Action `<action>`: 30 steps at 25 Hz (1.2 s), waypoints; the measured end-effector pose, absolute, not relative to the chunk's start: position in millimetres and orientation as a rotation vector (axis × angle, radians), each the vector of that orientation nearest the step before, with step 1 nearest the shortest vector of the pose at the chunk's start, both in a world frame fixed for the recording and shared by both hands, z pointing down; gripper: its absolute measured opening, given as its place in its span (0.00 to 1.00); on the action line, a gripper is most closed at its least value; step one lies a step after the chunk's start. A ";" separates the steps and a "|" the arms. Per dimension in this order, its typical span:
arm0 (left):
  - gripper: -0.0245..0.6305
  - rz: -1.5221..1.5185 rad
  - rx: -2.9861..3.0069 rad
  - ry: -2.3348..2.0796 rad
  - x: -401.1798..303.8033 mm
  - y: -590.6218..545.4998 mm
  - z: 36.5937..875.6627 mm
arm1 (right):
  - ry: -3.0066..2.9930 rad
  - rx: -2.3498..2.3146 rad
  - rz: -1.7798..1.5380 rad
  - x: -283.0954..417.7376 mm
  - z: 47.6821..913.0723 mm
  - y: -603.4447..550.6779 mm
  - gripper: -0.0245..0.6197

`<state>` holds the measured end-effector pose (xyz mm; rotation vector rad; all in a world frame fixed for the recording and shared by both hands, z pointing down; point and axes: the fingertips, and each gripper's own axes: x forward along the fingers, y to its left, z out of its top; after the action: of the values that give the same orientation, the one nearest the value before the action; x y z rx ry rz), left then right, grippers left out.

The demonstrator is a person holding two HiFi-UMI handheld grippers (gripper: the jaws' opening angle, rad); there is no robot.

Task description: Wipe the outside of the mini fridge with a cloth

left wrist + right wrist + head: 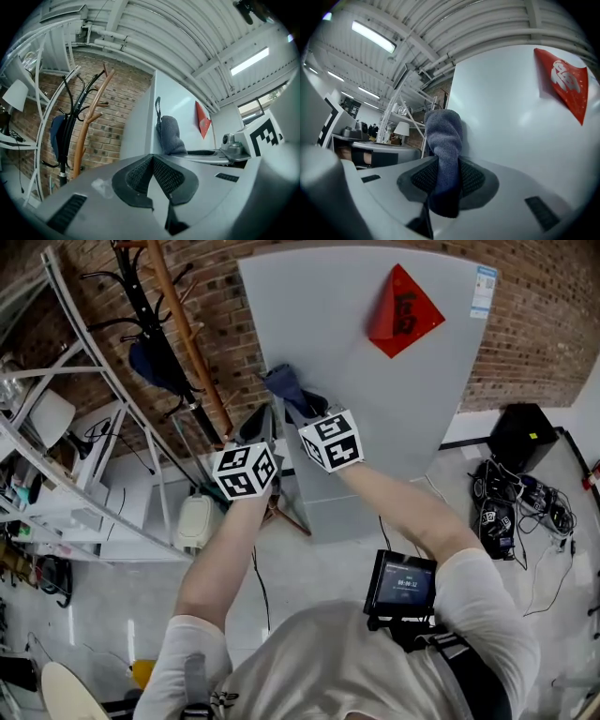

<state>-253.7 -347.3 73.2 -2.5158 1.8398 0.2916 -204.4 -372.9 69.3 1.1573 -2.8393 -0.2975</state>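
Touching mini fridge (375, 418) left edge: clamped cloth (284, 383)

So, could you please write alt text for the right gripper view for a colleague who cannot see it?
The right claw is shut on a blue-grey cloth, holding it against the pale grey mini fridge. A red paper decoration hangs on the fridge at upper right; white shelving stands at left.
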 end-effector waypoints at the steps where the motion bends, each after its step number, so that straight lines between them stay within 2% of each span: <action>1: 0.04 0.291 -2.520 1.837 -255.7 -347.7 74.0 | -2.832 1.173 -0.306 -205.4 70.2 -373.4 0.21; 7: 0.04 0.290 -2.572 1.775 -242.3 -353.2 75.2 | -2.790 1.230 -0.323 -198.2 68.1 -374.9 0.21; 12: 0.04 0.297 -2.623 1.701 -210.7 -361.9 73.0 | -2.748 1.304 -0.335 -165.8 68.0 -382.1 0.21; 30: 0.04 0.275 -2.784 1.481 -53.2 -392.4 76.5 | -2.554 1.653 -0.287 33.0 66.3 -426.5 0.21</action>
<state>-53.2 -392.4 76.5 -2.7843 1.4812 0.2752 33.0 -426.5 66.3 1.6529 -2.5544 -0.2873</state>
